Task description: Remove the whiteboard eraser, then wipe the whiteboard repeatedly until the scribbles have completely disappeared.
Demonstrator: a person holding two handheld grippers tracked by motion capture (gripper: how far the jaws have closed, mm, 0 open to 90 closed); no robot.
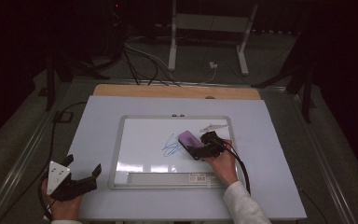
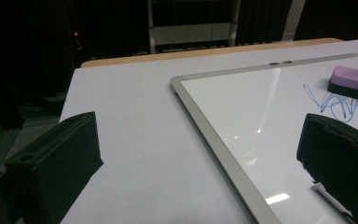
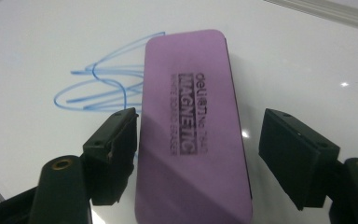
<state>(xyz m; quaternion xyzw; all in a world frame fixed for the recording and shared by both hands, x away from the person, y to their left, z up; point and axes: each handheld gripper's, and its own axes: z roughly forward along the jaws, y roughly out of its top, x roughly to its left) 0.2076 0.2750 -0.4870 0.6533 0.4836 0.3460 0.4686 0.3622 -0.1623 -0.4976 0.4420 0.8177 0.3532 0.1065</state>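
Black jaws of my left hand-held gripper [image 1: 81, 175] stand wide apart with nothing between them; I see it resting on the desk [image 1: 98, 116] just left of the whiteboard [image 1: 135, 158], near the board's lower left corner. In the left gripper view the board's grey frame runs between those two jaws, and the near jaw sits over bare desk.

Moving right onto the whiteboard, I see a blue marker scribble [image 1: 171, 147] near the board's middle. The purple eraser [image 1: 189, 138] lies flat on the board, touching the right edge of that scribble; in the right gripper view its top reads "MAGNETIC".

My right hand-held gripper [image 1: 200, 148] is over the right half of the whiteboard, just below and right of the eraser. In the right gripper view the eraser lies between its jaws: the left jaw is right against the eraser's side, while the right jaw stands clear of it with white board showing in the gap. So it is partly open and not clamping the eraser.
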